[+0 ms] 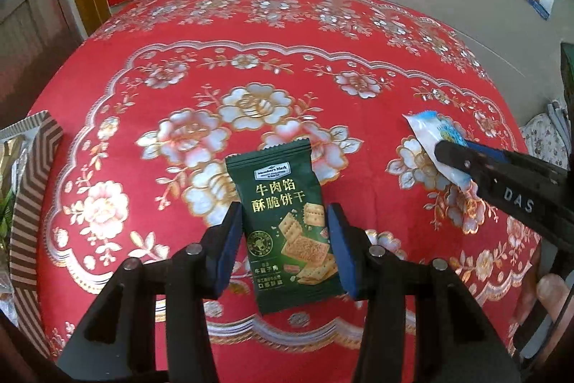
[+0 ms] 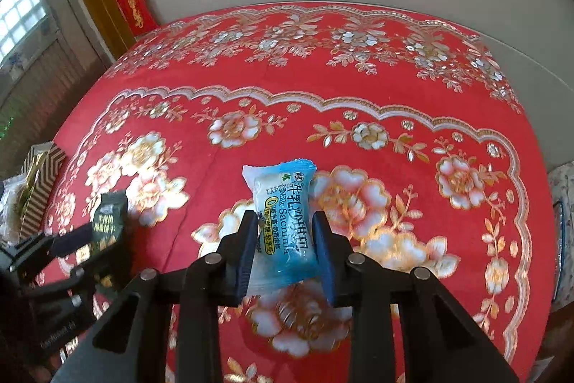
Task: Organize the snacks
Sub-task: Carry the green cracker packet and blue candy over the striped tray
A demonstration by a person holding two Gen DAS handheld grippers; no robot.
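Note:
A dark green cracker packet [image 1: 276, 182] with gold lettering stands upright between the blue pads of my left gripper [image 1: 284, 209], which is shut on its lower half. My right gripper [image 2: 285, 218] is shut on a blue and white sachima packet [image 2: 283, 192], pinching it at the middle. In the left wrist view the right gripper [image 1: 452, 153] enters from the right with the blue packet [image 1: 427, 131] sticking out past its tip. In the right wrist view the left gripper [image 2: 89, 239] shows at the lower left, the green packet [image 2: 109, 214] in it.
A red tablecloth [image 1: 287, 78] with gold and silver flowers covers the table. A brown and white striped box [image 1: 32, 174] holding wrapped snacks stands at the table's left edge. A pale wall runs behind the table. A person's hand [image 1: 549, 289] shows at the right.

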